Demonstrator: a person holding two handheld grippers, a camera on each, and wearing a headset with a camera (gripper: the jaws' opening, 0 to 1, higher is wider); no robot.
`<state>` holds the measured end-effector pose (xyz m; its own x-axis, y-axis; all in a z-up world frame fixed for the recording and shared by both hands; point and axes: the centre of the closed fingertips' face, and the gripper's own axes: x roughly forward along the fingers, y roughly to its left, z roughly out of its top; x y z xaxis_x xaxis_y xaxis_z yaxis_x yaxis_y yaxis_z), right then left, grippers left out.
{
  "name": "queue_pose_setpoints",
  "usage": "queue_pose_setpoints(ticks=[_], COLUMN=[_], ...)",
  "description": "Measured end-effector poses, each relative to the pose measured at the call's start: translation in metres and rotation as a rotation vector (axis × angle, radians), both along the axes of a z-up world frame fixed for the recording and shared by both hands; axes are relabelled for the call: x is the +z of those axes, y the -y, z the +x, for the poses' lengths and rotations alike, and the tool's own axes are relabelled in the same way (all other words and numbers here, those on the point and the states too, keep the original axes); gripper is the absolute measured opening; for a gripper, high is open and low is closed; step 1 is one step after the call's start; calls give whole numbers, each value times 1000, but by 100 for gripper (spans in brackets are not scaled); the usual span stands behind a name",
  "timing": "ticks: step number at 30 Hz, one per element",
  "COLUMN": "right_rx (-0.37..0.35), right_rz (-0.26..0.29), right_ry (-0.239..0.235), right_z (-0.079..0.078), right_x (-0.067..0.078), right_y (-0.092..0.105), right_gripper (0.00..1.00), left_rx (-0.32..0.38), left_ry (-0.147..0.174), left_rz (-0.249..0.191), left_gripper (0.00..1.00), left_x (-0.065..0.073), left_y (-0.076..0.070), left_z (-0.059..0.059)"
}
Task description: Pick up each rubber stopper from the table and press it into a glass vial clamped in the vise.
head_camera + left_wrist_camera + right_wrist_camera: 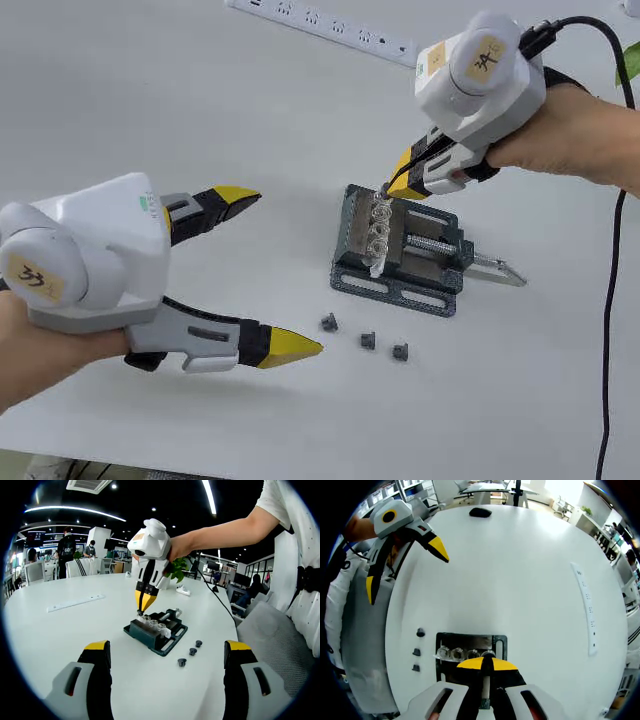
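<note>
Rubber stopper point(383, 188) pinched in closed fingers of right gripper point(388, 191) over end vial point(383, 211), left gripper point(288, 272) fingers wide, well apart

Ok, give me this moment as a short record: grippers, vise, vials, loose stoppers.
vise: on the table, clamping a row of glass vials
right gripper: shut, tips at the end vial mouth; anything held between them is unclear
left gripper: open, over the table, apart from the vise
loose stoppers: three, on the table beside the vise
power strip: table's far side
</note>
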<state>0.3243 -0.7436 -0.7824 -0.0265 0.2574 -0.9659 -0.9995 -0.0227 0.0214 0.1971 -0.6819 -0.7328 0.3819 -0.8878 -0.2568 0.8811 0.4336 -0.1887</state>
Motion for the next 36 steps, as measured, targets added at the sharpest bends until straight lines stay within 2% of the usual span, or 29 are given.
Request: queue_pose_setpoints(ticks=[4, 11, 21, 24, 36], right_rx=[19, 13, 26, 51, 5], right_rz=[-25, -29, -54, -62, -11], right_ry=[5, -3, 9, 22, 12], right_z=[-2, -2, -5, -5, -2], right_x=[0, -1, -1, -2, 0], right_y=[0, 1, 0, -1, 0], right_gripper=[0, 0, 0, 0, 0], left_rx=[4, 4, -1, -1, -6], left_ry=[2, 2, 2, 4, 8], left_rz=[-5, -5, -10, -12, 4], left_gripper=[94, 94, 93, 93, 93], left_x=[1, 1, 1, 2, 4], left_y=[0, 0, 2, 3, 3], left_z=[1, 0, 2, 2, 0])
